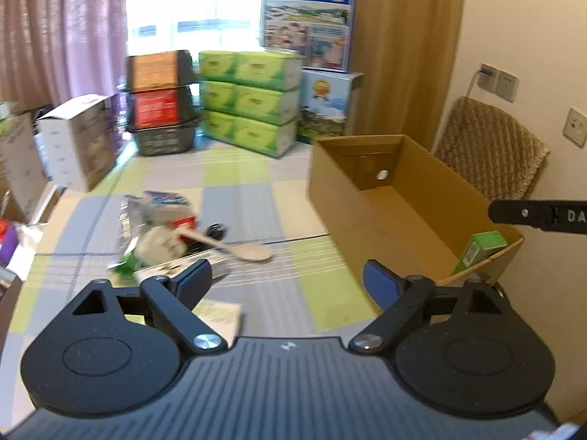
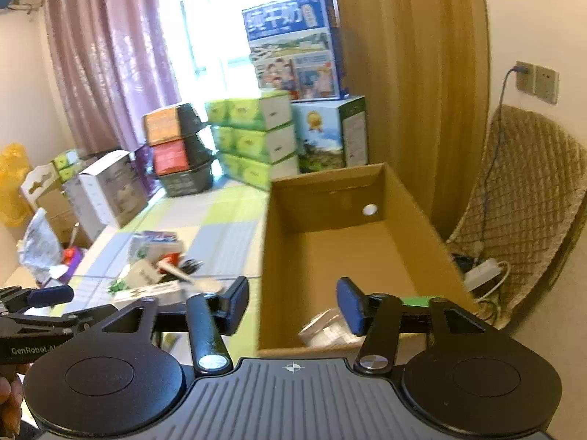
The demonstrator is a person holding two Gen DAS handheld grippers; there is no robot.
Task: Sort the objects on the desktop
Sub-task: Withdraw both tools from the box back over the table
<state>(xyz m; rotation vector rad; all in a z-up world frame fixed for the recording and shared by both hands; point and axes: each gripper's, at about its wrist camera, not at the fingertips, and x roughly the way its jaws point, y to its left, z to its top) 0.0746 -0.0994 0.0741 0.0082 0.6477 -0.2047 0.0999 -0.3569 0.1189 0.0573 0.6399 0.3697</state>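
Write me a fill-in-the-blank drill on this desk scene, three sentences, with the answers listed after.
1. The open brown cardboard box already holds a small ____ carton in its near corner.
2. The pale wooden spoon lies on the ____ of clutter, outside the box.
3. The left tool and the right tool both have their jaws ____, holding nothing.

Missing words: green; pile; open

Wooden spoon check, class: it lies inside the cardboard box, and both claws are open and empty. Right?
Not quite. The wooden spoon lies on the table among the clutter, outside the cardboard box, as the left wrist view shows. Both claws are open and empty.
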